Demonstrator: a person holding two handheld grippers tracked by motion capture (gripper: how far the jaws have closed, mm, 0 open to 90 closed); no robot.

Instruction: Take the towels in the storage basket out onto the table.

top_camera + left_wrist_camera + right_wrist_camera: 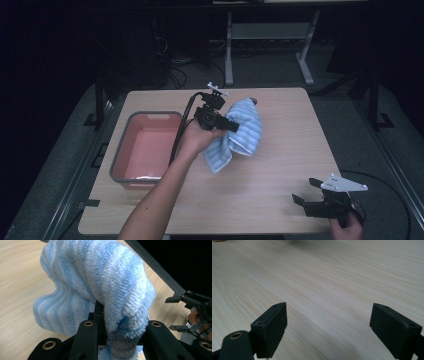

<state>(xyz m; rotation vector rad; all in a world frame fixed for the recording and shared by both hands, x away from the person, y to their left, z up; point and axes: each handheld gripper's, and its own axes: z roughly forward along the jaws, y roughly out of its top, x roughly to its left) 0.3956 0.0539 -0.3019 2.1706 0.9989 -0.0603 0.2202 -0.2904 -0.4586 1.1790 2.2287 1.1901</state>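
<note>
A blue striped towel [243, 131] is clamped in the left gripper [231, 125] near the desk [280, 165] centre, beside a pink basin [146, 147]. The right gripper [306, 191] is held wide open by the near right edge, with bare wood between.

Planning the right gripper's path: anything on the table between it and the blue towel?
Nothing. In the high view, only bare wooden table separates the open right gripper from the towel, which the left gripper holds. The pink tub sits on the far side.
</note>
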